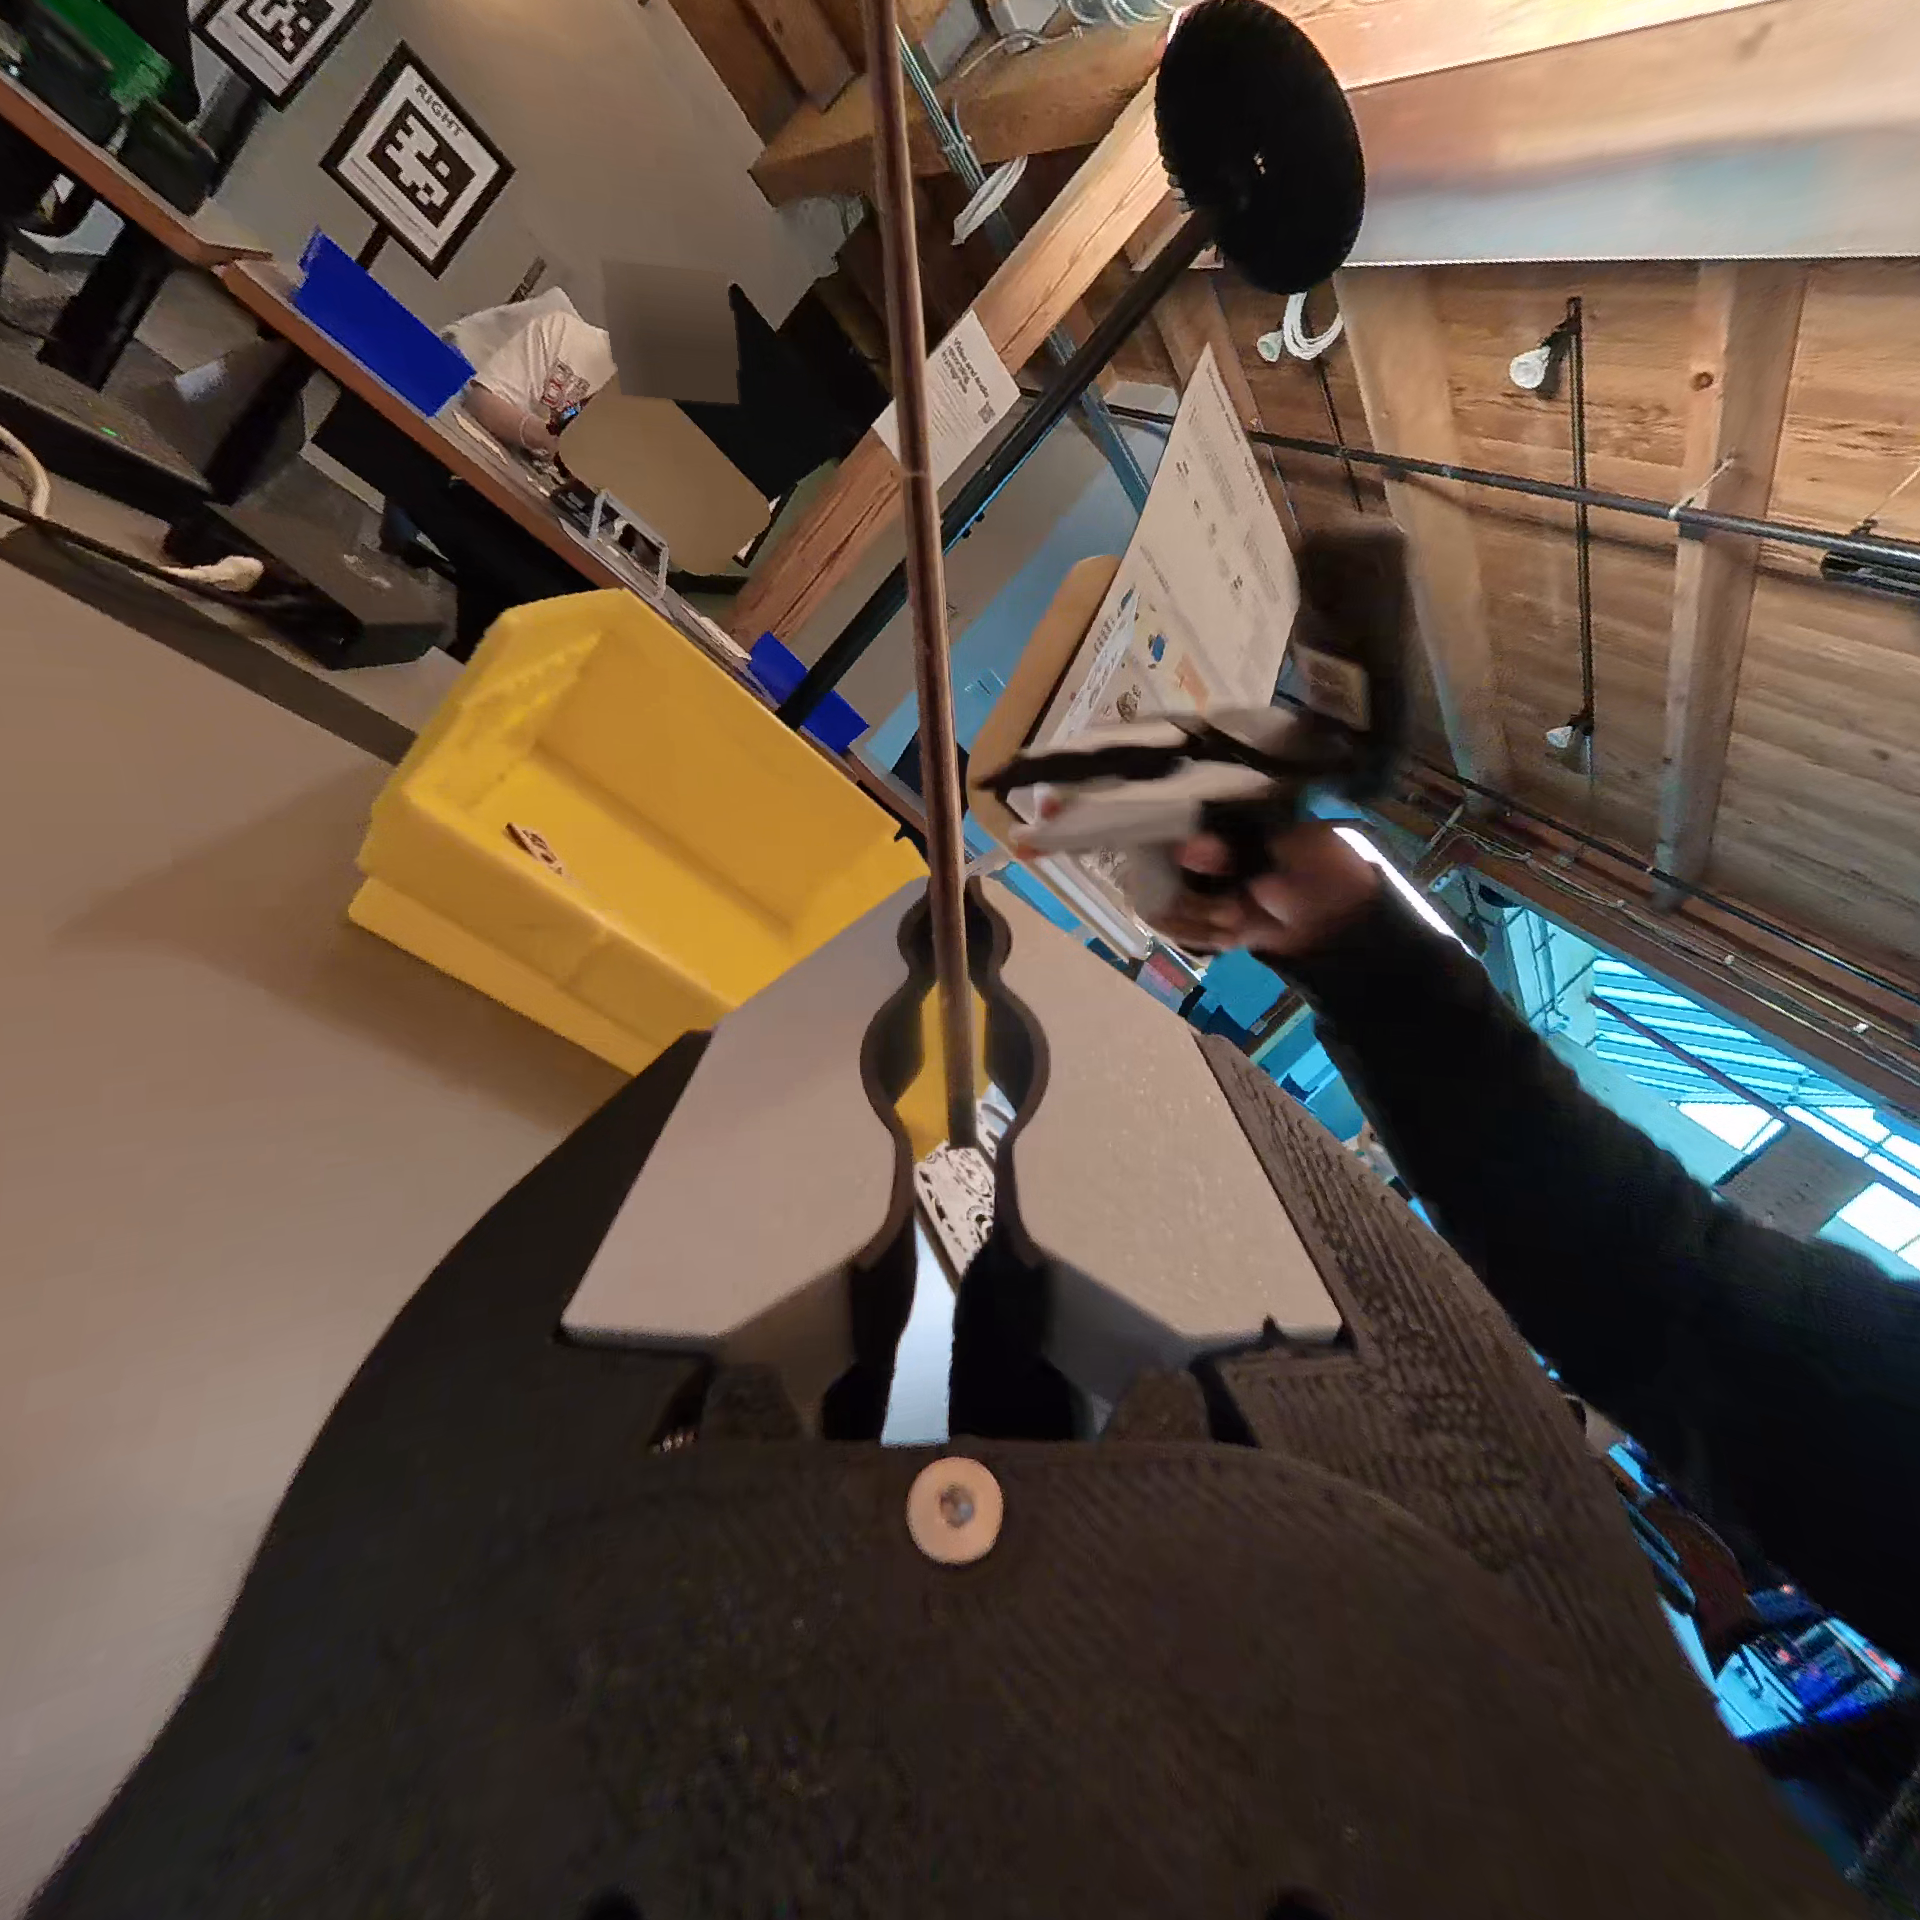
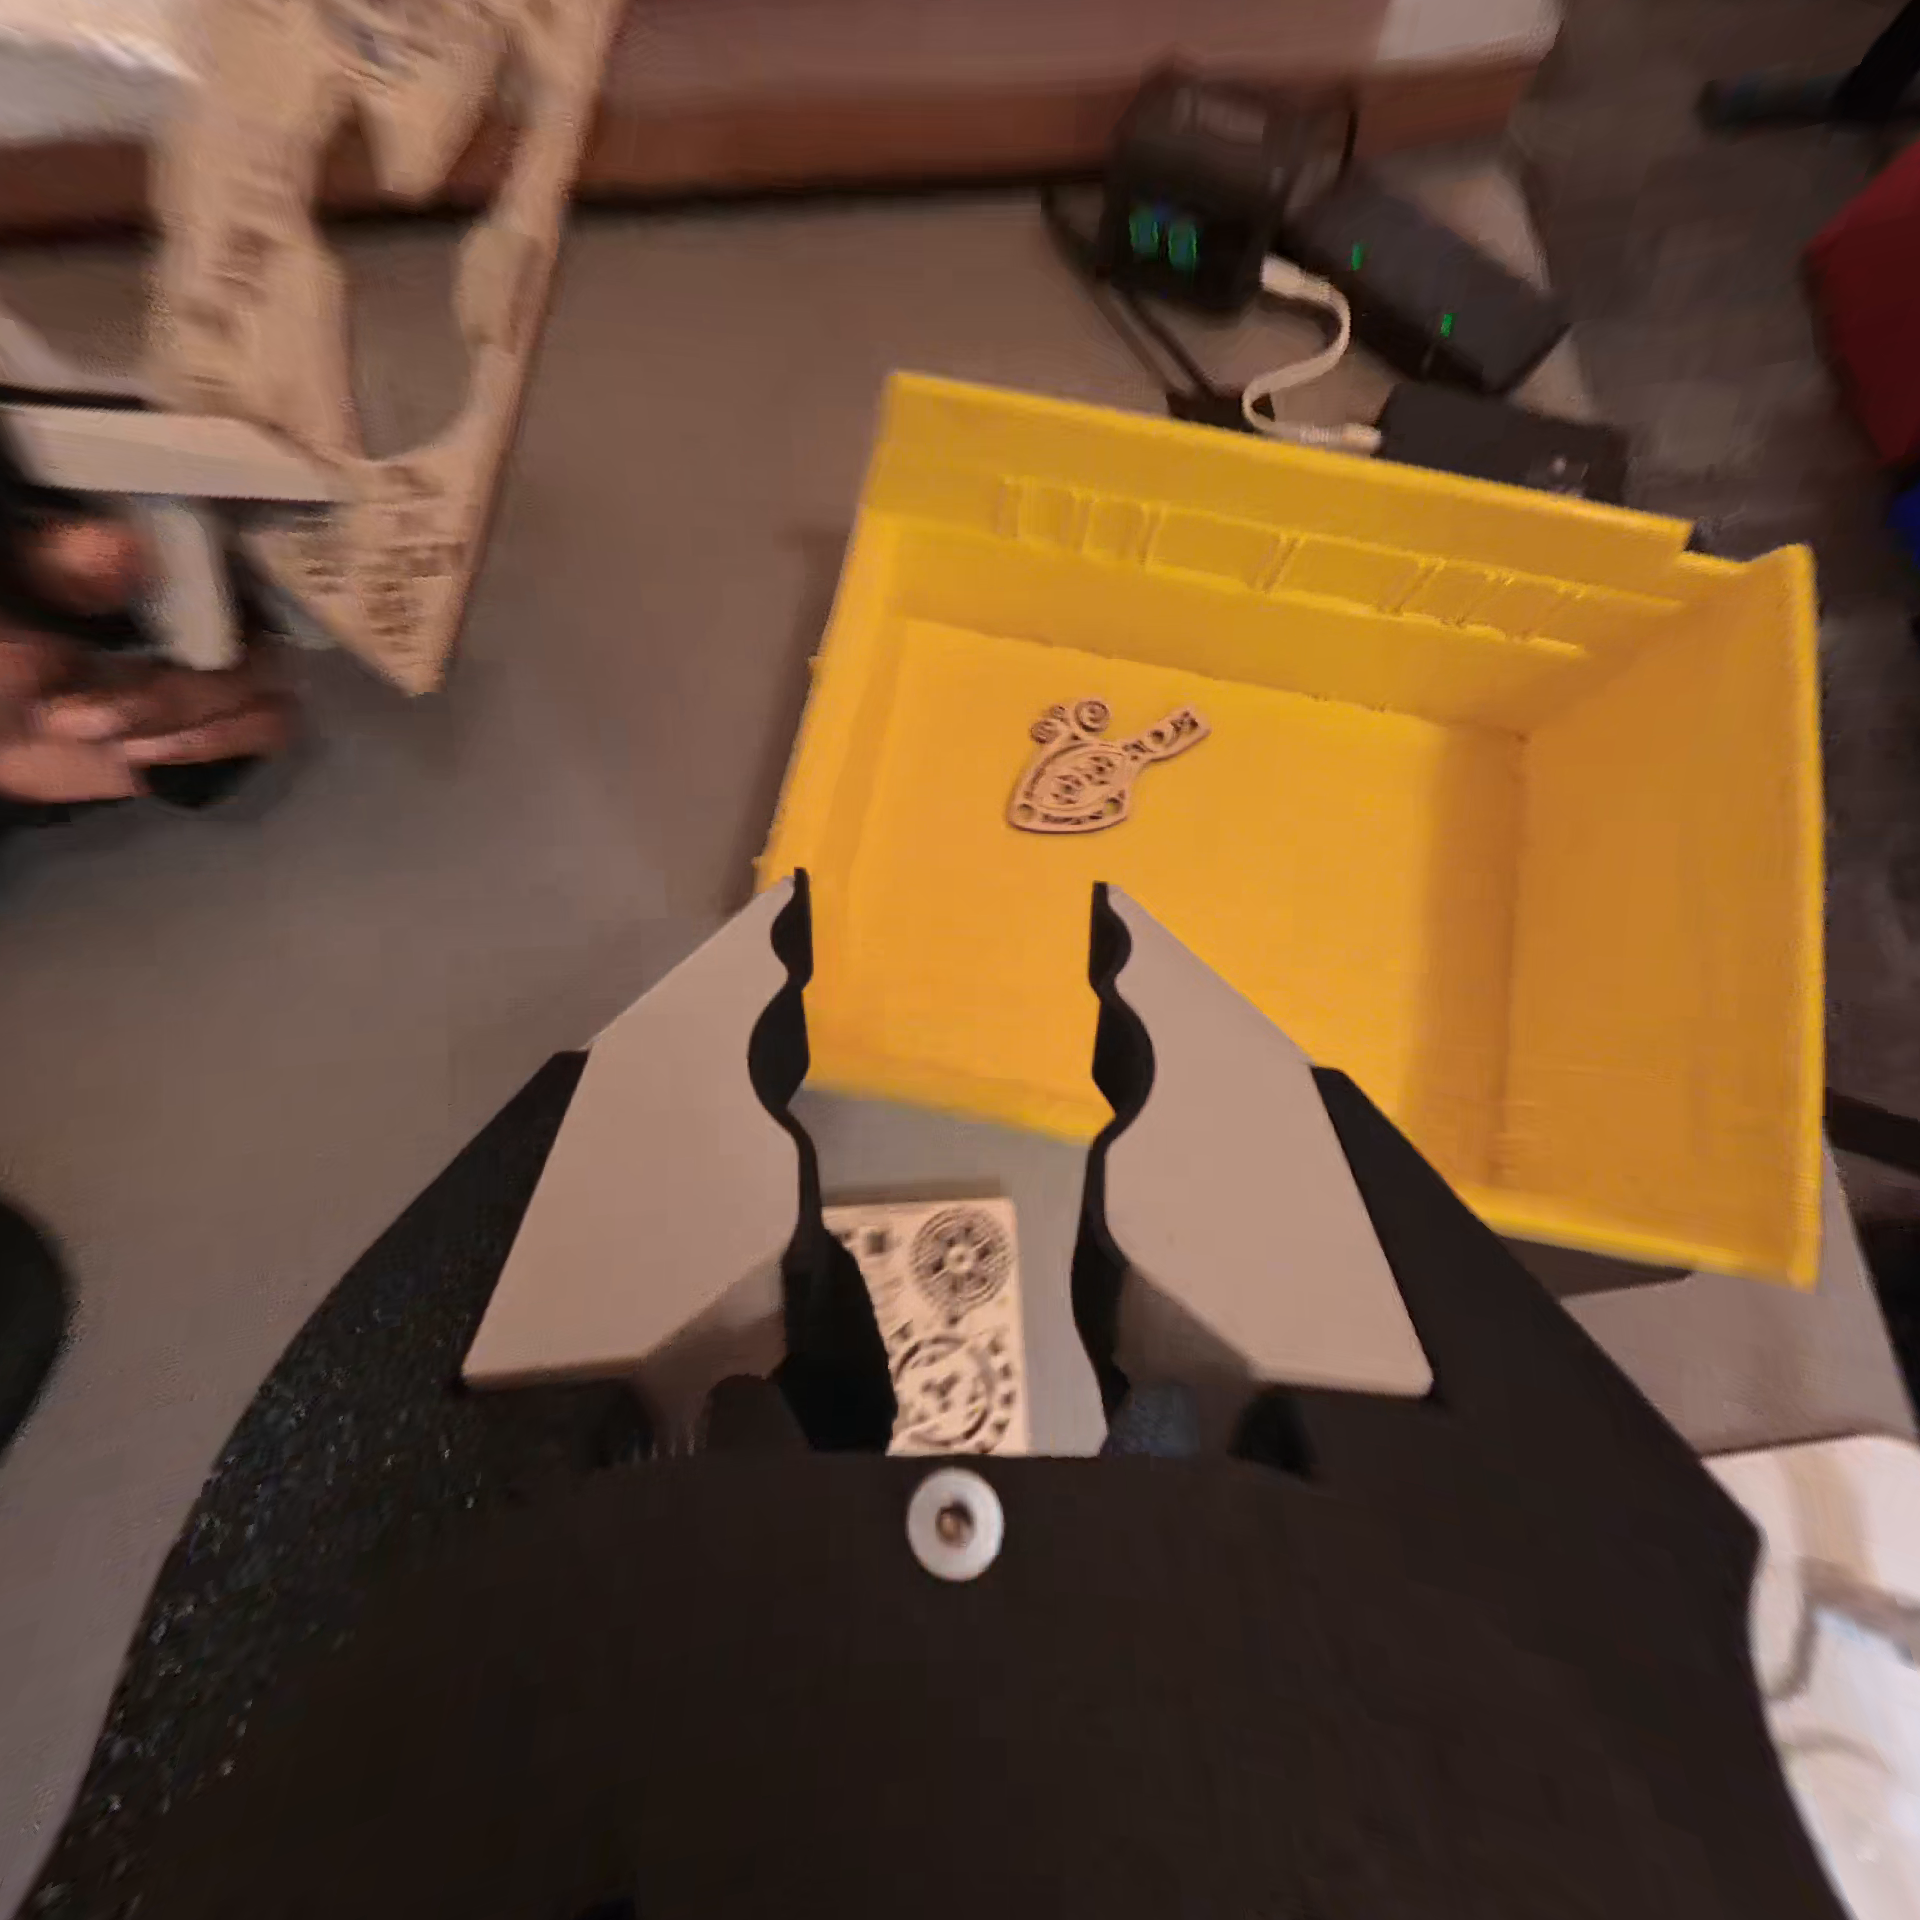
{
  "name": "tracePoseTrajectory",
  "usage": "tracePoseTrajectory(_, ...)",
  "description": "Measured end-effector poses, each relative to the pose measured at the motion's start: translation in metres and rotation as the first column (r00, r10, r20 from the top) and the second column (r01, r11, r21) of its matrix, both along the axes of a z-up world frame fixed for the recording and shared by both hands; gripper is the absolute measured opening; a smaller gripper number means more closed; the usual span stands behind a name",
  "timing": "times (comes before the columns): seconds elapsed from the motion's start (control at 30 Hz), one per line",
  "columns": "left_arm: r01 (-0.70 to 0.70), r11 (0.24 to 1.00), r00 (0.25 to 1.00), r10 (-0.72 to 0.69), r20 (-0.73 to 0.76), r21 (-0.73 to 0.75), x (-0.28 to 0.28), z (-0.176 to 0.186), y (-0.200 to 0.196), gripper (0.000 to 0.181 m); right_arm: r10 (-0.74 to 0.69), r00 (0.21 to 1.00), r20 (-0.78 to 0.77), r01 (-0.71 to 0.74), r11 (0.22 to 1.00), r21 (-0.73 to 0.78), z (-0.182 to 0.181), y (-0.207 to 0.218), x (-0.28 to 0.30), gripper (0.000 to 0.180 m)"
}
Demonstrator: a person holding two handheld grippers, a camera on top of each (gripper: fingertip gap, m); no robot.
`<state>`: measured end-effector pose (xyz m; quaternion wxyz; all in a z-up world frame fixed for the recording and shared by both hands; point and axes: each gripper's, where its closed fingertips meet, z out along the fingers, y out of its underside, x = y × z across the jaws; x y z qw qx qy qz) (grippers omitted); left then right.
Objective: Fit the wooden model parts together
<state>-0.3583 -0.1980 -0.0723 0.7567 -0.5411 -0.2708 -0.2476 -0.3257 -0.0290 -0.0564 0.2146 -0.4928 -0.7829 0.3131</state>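
While clamped in left hand-held gripper (image 1: 945,914), wooden sheet (image 1: 914,416) edge-on.

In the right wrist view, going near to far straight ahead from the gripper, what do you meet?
Open right gripper → pale engraved wooden sheet lying flat between its grey fingers → open yellow plastic bin → small engraved wooden cut-out piece on the bin floor → black electronic boxes with green lights.
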Motion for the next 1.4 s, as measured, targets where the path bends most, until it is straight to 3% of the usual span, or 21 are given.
tracePoseTrajectory(0.13, 0.026, 0.999, 1.0, -0.026, 0.011, 0.023, -0.003, -0.002, -0.005, 0.002, -0.046, 0.968, 0.246, 0.007, 0.988, 0.154, -0.068, 0.01, -0.07, 0.053)
tracePoseTrajectory(0.27, 0.036, 0.999, 0.999, -0.036, -0.025, -0.005, -0.001, 0.0, -0.006, 0.002, -0.094, 0.92, 0.381, 0.008, 0.975, 0.22, -0.122, 0.011, -0.099, 0.055)
tracePoseTrajectory(0.5, 0.079, 0.997, 0.997, -0.078, 0.015, -0.022, 0.008, -0.005, 0.001, 0.002, -0.154, 0.866, 0.476, 0.051, 0.974, 0.222, -0.158, 0.012, -0.106, 0.058)
tracePoseTrajectory(0.6, 0.086, 0.996, 0.996, -0.086, 0.023, -0.019, 0.009, -0.006, 0.001, 0.002, -0.163, 0.87, 0.466, 0.065, 0.973, 0.221, -0.157, 0.009, -0.107, 0.051)
tracePoseTrajectory(0.63, 0.089, 0.996, 0.996, -0.088, 0.03, -0.015, 0.009, -0.006, 0.001, 0.002, -0.17, 0.872, 0.459, 0.072, 0.972, 0.222, -0.156, 0.009, -0.107, 0.041)
tracePoseTrajectory(0.8, 0.086, 0.996, 0.995, -0.084, 0.048, -0.039, 0.006, -0.015, 0.003, 0.002, -0.169, 0.886, 0.431, 0.071, 0.969, 0.235, -0.151, 0.01, -0.102, 0.039)
tracePoseTrajectory(0.97, 0.072, 0.995, 0.994, -0.066, 0.082, -0.071, 0.0, -0.027, 0.003, 0.002, -0.117, 0.944, 0.308, 0.081, 0.988, 0.128, -0.099, -0.005, -0.096, 0.039)
tracePoseTrajectory(1.17, 0.037, 0.995, 0.994, -0.027, 0.108, -0.093, -0.002, -0.035, 0.007, 0.002, -0.003, 0.998, 0.055, 0.006, 0.998, -0.055, -0.016, -0.069, -0.059, 0.039)
tracePoseTrajectory(1.4, -0.033, 0.999, 0.991, 0.038, 0.128, -0.041, 0.024, -0.029, 0.019, 0.002, -0.021, 0.994, -0.106, 0.014, 0.998, -0.064, -0.003, -0.126, -0.021, 0.039)
